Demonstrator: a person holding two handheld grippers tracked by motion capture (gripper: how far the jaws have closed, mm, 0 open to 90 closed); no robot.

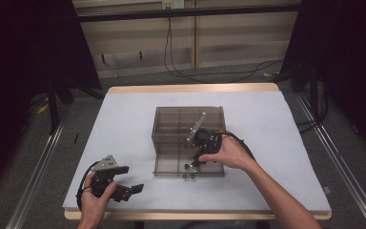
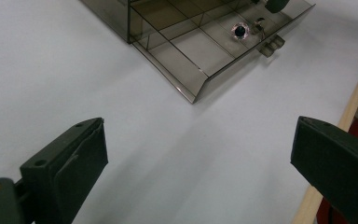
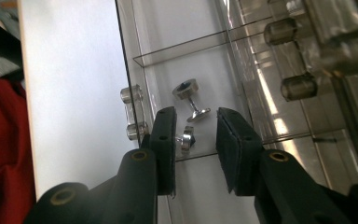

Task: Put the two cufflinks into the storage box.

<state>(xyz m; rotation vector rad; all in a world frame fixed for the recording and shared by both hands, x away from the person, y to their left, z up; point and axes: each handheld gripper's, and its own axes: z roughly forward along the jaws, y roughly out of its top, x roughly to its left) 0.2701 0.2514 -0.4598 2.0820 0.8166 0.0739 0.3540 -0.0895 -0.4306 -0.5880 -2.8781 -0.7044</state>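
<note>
A smoky clear plastic case [image 1: 156, 143] with several compartments lies open in the middle of the white table. My right gripper [image 1: 191, 164] reaches into its front part, jaws pointing down. Two small metal studs lie there: one stud [image 3: 191, 99] just beyond the jaws, the other stud [image 3: 185, 139] in the gap of the right gripper [image 3: 196, 126], close to the left jaw and not clamped. My left gripper [image 1: 132, 178] rests at the table's front left, open wide and empty. The left gripper view shows the case [image 2: 191, 88] ahead of the left gripper [image 2: 198, 135], with a stud [image 2: 239, 31] inside.
The case's clear latch [image 3: 134, 112] sticks out from its front wall. Bare white table surface [image 1: 124, 124] surrounds the case. The table's wooden front edge [image 2: 349, 116] runs close to my left gripper. Red cloth [image 3: 0, 154] shows past the edge.
</note>
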